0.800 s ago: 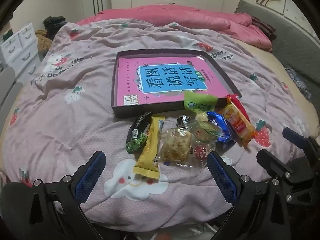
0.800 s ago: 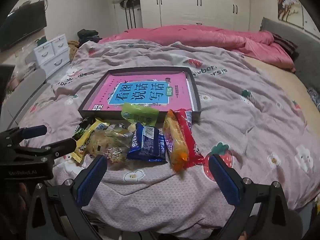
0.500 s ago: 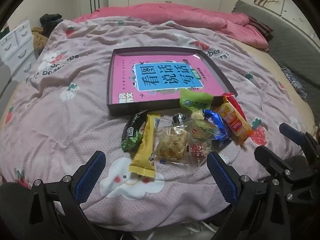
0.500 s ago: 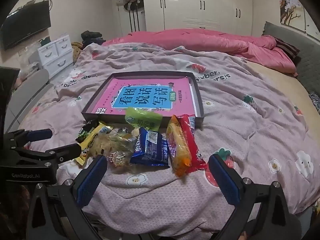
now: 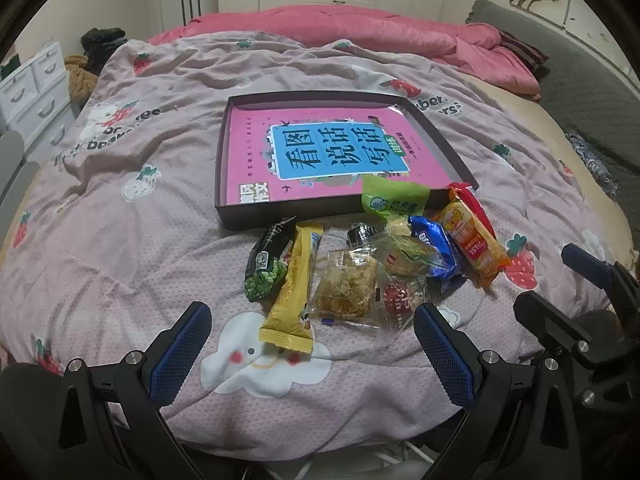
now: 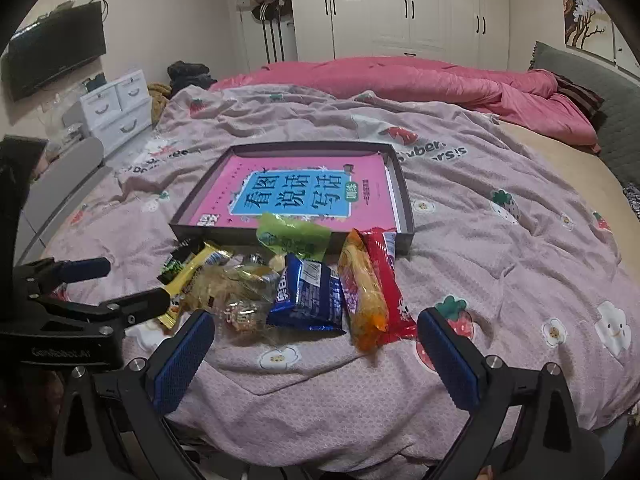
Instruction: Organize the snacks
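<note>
A heap of several snack packs lies on the bed in front of a shallow dark tray (image 5: 256, 218) (image 6: 406, 216) with a pink book in it. The heap holds a yellow bar (image 5: 292, 288), a black-and-green bag (image 5: 266, 266), a clear-wrapped cake (image 5: 346, 286), a blue pack (image 5: 438, 252) (image 6: 308, 298), an orange pack (image 5: 472, 242) (image 6: 362, 296), a red pack (image 6: 386, 280) and a green pack (image 5: 392, 202) (image 6: 294, 236) leaning on the tray's front wall. My left gripper (image 5: 308, 354) hangs open just before the yellow bar. My right gripper (image 6: 316, 354) hangs open before the blue pack. Neither holds anything.
The bed is covered by a pale purple strawberry-print quilt (image 5: 120, 240), with a pink duvet (image 6: 420, 80) bunched at the far side. White drawers (image 6: 116, 106) and a wall television (image 6: 56, 54) stand to the left, wardrobes (image 6: 400, 4) behind, a grey headboard (image 5: 580, 80) to the right.
Both grippers have drawn slightly closer to the snack heap and tilted, so the tray and packs sit a little higher in view. Jaws stay wide; nothing on the bed has moved.
</note>
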`<action>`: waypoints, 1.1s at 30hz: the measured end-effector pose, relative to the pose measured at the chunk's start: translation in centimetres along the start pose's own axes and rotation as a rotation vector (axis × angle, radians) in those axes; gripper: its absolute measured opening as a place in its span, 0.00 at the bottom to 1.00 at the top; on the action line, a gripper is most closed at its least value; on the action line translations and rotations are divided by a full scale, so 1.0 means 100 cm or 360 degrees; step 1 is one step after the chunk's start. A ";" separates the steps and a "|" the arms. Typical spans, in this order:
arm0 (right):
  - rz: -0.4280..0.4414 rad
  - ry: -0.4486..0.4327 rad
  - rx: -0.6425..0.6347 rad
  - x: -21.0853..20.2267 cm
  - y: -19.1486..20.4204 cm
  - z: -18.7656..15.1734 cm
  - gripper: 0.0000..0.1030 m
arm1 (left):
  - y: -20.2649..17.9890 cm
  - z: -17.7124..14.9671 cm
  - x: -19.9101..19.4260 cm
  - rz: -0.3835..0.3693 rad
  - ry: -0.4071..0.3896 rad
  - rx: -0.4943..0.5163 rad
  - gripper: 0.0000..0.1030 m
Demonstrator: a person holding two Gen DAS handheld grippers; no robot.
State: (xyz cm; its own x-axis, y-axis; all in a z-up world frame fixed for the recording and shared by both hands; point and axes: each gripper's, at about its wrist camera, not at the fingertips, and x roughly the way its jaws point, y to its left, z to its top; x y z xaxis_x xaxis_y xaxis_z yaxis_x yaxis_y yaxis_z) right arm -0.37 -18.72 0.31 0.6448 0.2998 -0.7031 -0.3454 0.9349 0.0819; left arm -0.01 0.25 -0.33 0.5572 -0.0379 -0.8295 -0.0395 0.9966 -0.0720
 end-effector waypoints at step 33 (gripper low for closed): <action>0.0005 -0.0002 0.0016 0.002 -0.002 0.002 0.99 | -0.001 0.002 0.000 0.0006 -0.0002 0.0016 0.98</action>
State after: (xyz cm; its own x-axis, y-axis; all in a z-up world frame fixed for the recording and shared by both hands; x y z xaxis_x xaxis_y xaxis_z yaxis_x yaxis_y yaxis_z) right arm -0.02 -18.82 0.35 0.6446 0.3031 -0.7019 -0.3405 0.9358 0.0914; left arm 0.13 0.18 -0.25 0.5581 -0.0341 -0.8291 -0.0333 0.9974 -0.0634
